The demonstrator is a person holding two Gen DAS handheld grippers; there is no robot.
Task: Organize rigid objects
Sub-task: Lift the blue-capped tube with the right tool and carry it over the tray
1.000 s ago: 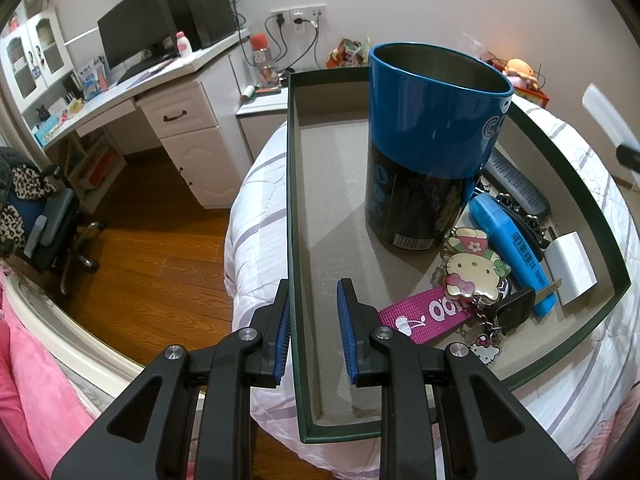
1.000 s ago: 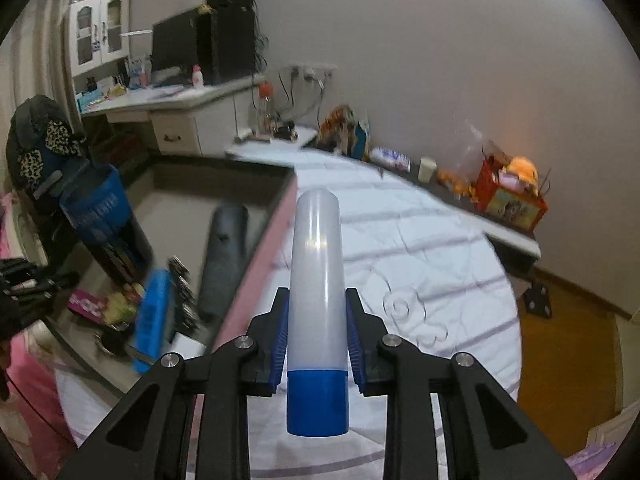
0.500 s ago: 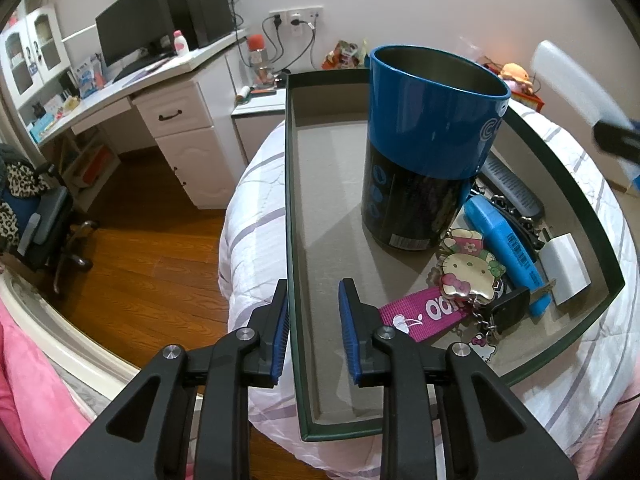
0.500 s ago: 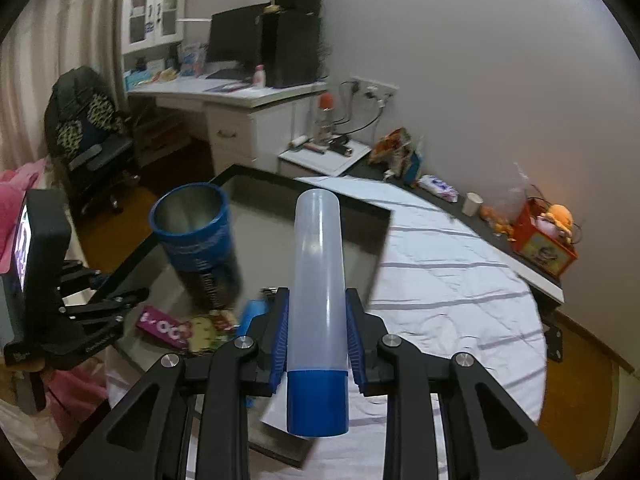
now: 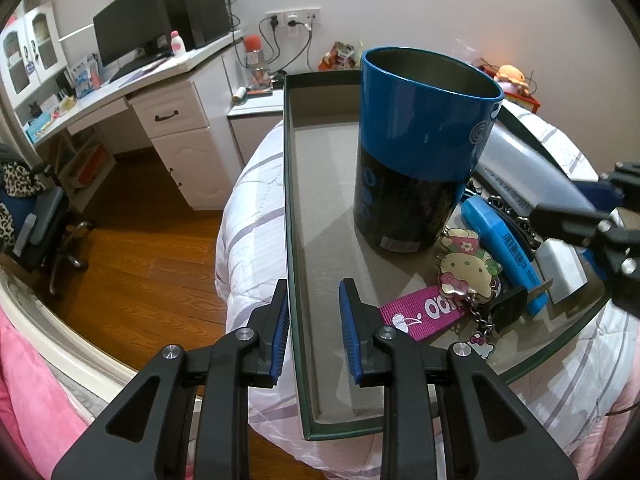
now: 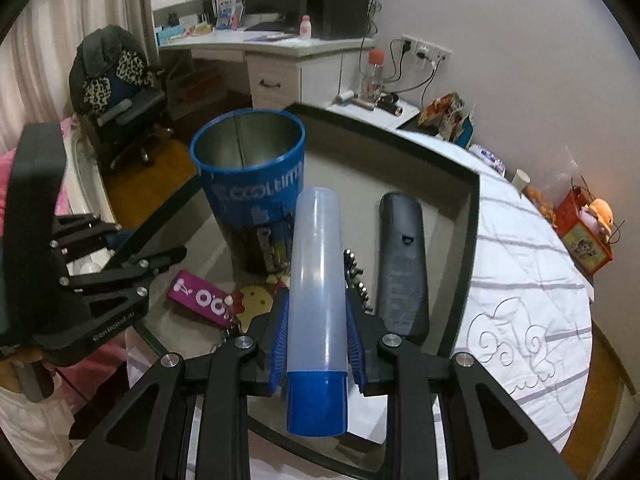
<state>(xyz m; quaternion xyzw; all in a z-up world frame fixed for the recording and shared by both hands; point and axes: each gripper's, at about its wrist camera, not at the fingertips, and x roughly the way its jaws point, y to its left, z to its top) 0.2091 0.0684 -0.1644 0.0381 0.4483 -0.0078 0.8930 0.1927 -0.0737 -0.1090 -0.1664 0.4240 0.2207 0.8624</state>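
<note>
**Tube lined up just short of the can's mouth**

The right tongs point(image 6: 316, 344) pinched a frosted plastic tube point(image 6: 318, 280) near its blue cap point(image 6: 316, 404), the cap end nearest the wrist and the long axis running straight ahead along the fingers. Its rounded far end pointed toward the tall blue can point(image 6: 250, 184), which stood upright with its mouth open in the shallow tray point(image 5: 294, 208) on the bed. In the right wrist view the tube's tip overlapped the can's side below the rim, slightly to the right of its centre, so it lay ahead of the opening and had not yet entered it. The right hand was clearly the nearer one to that opening; a drop into the can looked to need the tip raised above the rim and tilted down

The left tongs point(image 5: 314, 320) straddled the tray's near wall, one finger outside and one inside, with a plain gap on the inner side; whether they truly gripped the wall could not be told. A pink key strap point(image 5: 420, 310), a cartoon charm and a dark remote point(image 6: 402, 264) lay on the tray floor beside the can

A second earlier the tube hung over the bedspread, right of the tray; it had since swung across above the tray toward the can, while the left tongs kept their place
</note>
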